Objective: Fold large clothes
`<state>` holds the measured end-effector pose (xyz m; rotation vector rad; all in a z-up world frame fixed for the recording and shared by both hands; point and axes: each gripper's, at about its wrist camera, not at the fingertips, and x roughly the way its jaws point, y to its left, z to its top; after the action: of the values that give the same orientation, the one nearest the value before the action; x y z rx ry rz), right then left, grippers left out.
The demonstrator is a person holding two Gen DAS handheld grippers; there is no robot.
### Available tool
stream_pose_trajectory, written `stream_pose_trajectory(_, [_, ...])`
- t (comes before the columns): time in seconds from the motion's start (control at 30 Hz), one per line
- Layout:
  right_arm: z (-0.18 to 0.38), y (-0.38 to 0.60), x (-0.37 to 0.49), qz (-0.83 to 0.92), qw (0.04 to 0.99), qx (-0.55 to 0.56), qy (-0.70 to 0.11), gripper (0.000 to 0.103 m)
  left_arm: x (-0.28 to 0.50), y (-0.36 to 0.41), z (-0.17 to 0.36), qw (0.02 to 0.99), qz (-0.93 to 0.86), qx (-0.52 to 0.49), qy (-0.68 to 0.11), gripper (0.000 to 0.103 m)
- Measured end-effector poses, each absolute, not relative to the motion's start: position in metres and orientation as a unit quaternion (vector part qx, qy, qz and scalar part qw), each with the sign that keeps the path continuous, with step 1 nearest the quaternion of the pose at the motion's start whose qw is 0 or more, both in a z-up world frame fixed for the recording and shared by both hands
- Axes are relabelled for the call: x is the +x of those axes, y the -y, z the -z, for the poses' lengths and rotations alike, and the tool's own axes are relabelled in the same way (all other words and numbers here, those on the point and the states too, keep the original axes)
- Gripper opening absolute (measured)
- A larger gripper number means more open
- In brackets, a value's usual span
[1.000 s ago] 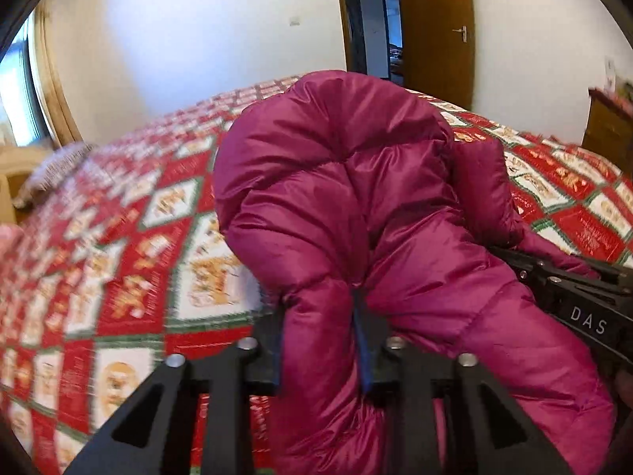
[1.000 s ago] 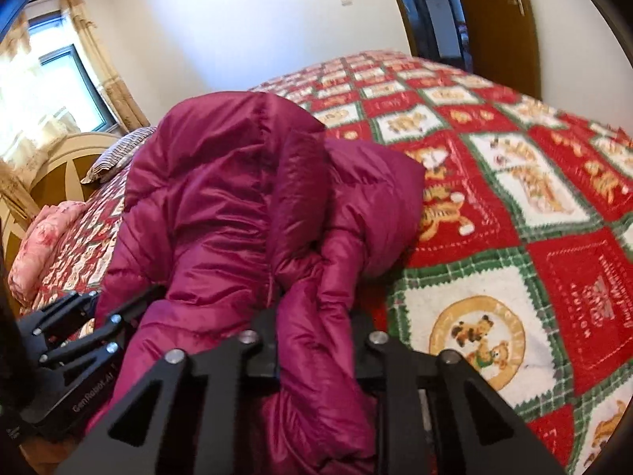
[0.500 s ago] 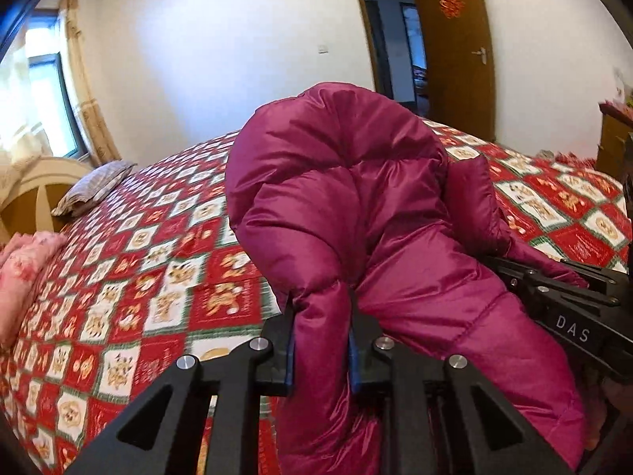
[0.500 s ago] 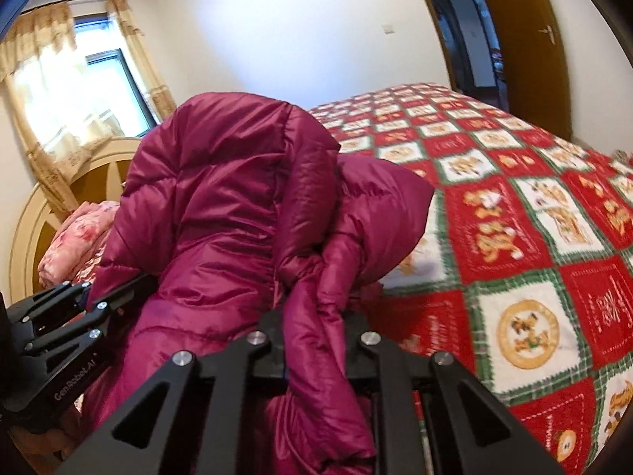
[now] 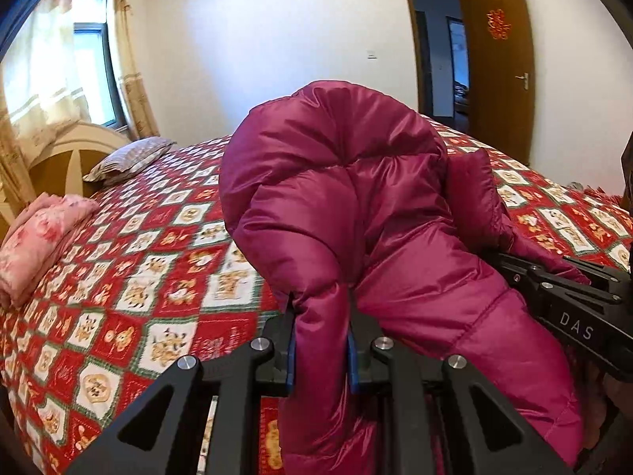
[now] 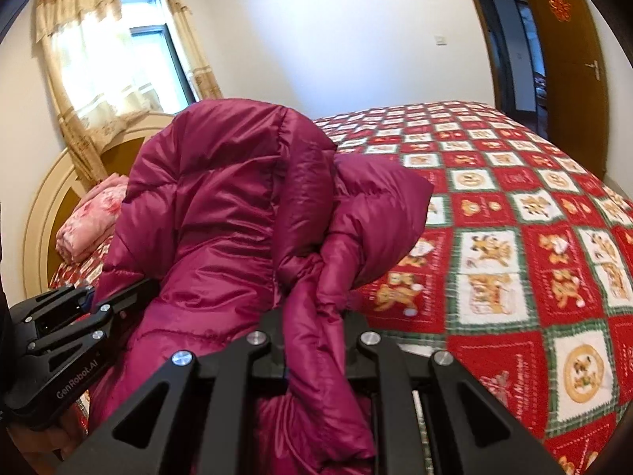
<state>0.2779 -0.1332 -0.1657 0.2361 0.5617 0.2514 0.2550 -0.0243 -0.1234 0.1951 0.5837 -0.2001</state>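
A puffy magenta down jacket (image 5: 356, 206) hangs lifted above the bed, bunched and arched between both grippers. My left gripper (image 5: 321, 340) is shut on a thick fold of its hem, the blue pads pressing the fabric from both sides. My right gripper (image 6: 314, 328) is shut on another gathered fold of the jacket (image 6: 221, 206). In the left wrist view the right gripper's body (image 5: 569, 304) shows at the right edge; in the right wrist view the left gripper's body (image 6: 63, 340) shows at the lower left. A sleeve or collar flap (image 6: 379, 213) droops toward the bedspread.
The bed carries a red, white and green patterned bedspread (image 5: 138, 277). A folded pink blanket (image 5: 35, 237) and a striped pillow (image 5: 130, 158) lie by the curved headboard (image 6: 43, 213). Behind stand a curtained window (image 6: 107, 63) and an open wooden door (image 5: 498, 67).
Both grippers have risen and drawn back with the jacket still held, lifting it higher off the bed. More of the window, headboard and pillow end has come into view.
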Motion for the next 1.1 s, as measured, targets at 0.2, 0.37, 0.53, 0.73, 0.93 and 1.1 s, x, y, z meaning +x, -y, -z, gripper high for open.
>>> stream_pose_trajectory(0.2, [0.166,0.111,0.287,-0.138,0.944,0.099,-0.281,0.018,0.259,0.002,0.126,0.95,0.082,0.083,-0.291,0.019])
stream_pose_trajectory(0.37, [0.165,0.096,0.292,-0.149,0.943,0.089,-0.284,0.018,0.26,-0.014,0.127,0.951,0.07,0.075,-0.292,0.018])
stream_pose_trajectory(0.53, [0.164,0.078,0.296,-0.161,0.941,0.077,-0.289,0.018,0.261,-0.03,0.132,0.95,0.058,0.068,-0.298,0.018])
stream_pose_trajectory(0.73, [0.167,0.066,0.302,-0.171,0.938,0.065,-0.296,0.018,0.262,-0.045,0.137,0.949,0.047,0.06,-0.305,0.018])
stream_pose_trajectory(0.93, [0.17,0.052,0.307,-0.177,0.935,0.055,-0.303,0.018,0.266,-0.059,0.143,0.948,0.04,0.053,-0.31,0.018])
stream_pose_trajectory(1.1, [0.174,0.041,0.311,-0.184,0.931,0.047,-0.313,0.018,0.266,-0.069,0.149,0.946,0.033,0.051,-0.317,0.018])
